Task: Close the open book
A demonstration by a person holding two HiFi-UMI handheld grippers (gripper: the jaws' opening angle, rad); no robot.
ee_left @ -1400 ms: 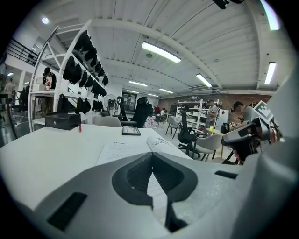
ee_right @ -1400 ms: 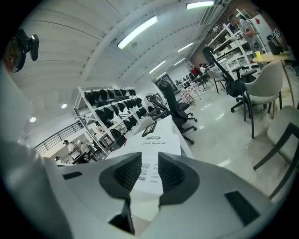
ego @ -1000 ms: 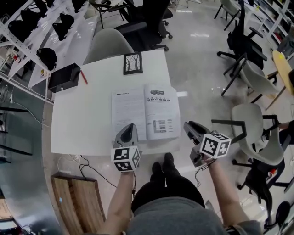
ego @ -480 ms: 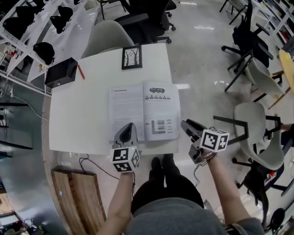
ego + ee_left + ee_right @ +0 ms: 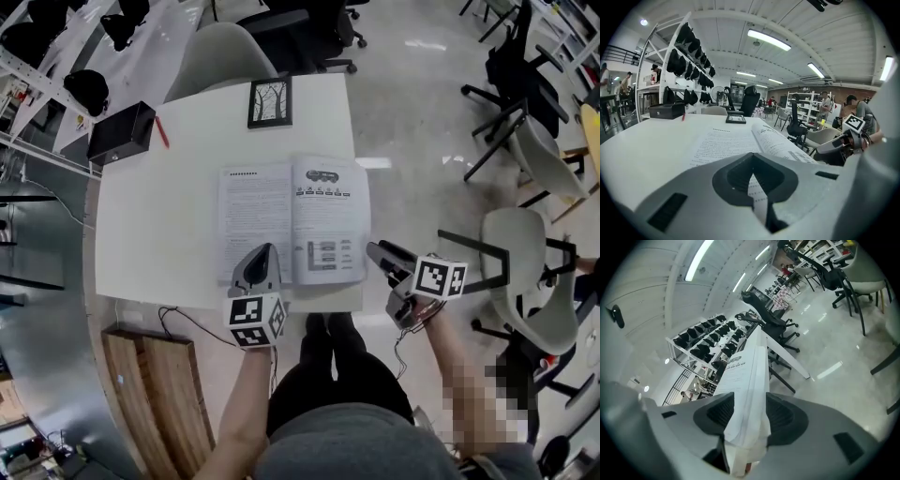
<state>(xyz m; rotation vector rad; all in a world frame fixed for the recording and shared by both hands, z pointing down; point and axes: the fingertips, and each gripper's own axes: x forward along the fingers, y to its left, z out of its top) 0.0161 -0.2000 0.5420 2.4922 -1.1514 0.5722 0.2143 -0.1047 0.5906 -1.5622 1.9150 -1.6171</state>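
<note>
Now | right gripper just opening, book edge between jaws | left gripper closed, above book

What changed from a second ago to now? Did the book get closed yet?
Not yet. The right hand-held gripper came a little closer to the right edge of the book. Its jaws have just been opening, and that edge stands between them, not pinched. The book still lies open on the table. The left hand-held gripper stays shut over the left page. The picture frame and black box have not moved.
</note>
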